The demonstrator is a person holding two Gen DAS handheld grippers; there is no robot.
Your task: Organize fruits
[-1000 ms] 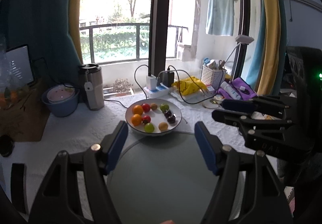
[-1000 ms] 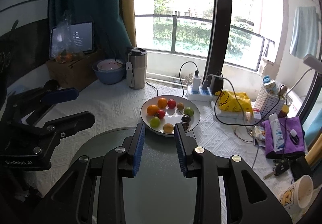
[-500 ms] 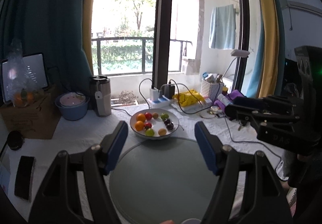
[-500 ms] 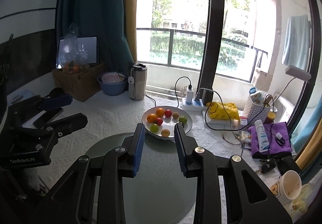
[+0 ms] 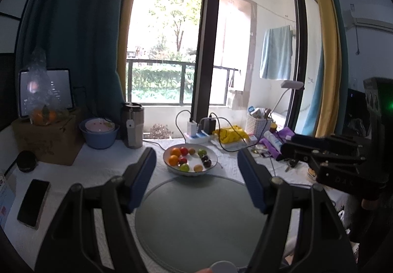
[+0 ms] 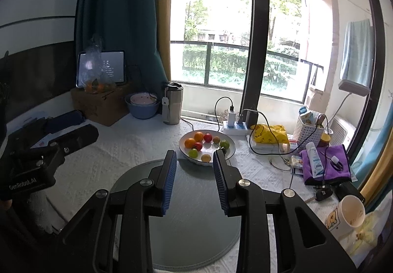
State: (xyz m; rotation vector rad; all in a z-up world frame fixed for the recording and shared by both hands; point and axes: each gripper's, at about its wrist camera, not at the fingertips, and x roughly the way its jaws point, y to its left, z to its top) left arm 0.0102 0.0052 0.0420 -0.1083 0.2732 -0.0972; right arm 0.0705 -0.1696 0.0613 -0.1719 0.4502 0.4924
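A white plate (image 5: 213, 153) (image 6: 229, 151) on the white tablecloth holds several small fruits: oranges (image 5: 173, 159) (image 6: 190, 143), red ones (image 5: 184, 150) (image 6: 207, 137), green ones (image 5: 184, 167) (image 6: 224, 143), dark plums (image 5: 206, 162) and a yellow one (image 6: 205, 157). A round grey glass mat (image 5: 199, 221) (image 6: 186, 219) lies in front of the plate. My left gripper (image 5: 196, 165) is open wide and empty, held above the mat. My right gripper (image 6: 194, 162) is open more narrowly and empty, also above the mat, short of the plate.
A steel tumbler (image 5: 133, 125), a blue bowl (image 5: 99, 133), a cardboard box (image 5: 46, 140) with bagged oranges and a tablet stand at the back left. A phone (image 5: 33, 203) lies at left. Power strip, cables, yellow bag (image 6: 270, 136), white basket, purple cloth (image 6: 324, 165) and a mug (image 6: 350, 211) crowd the right.
Both grippers have drawn back and up from the plate, so plate and fruit look smaller and farther. Jaw openings are unchanged.
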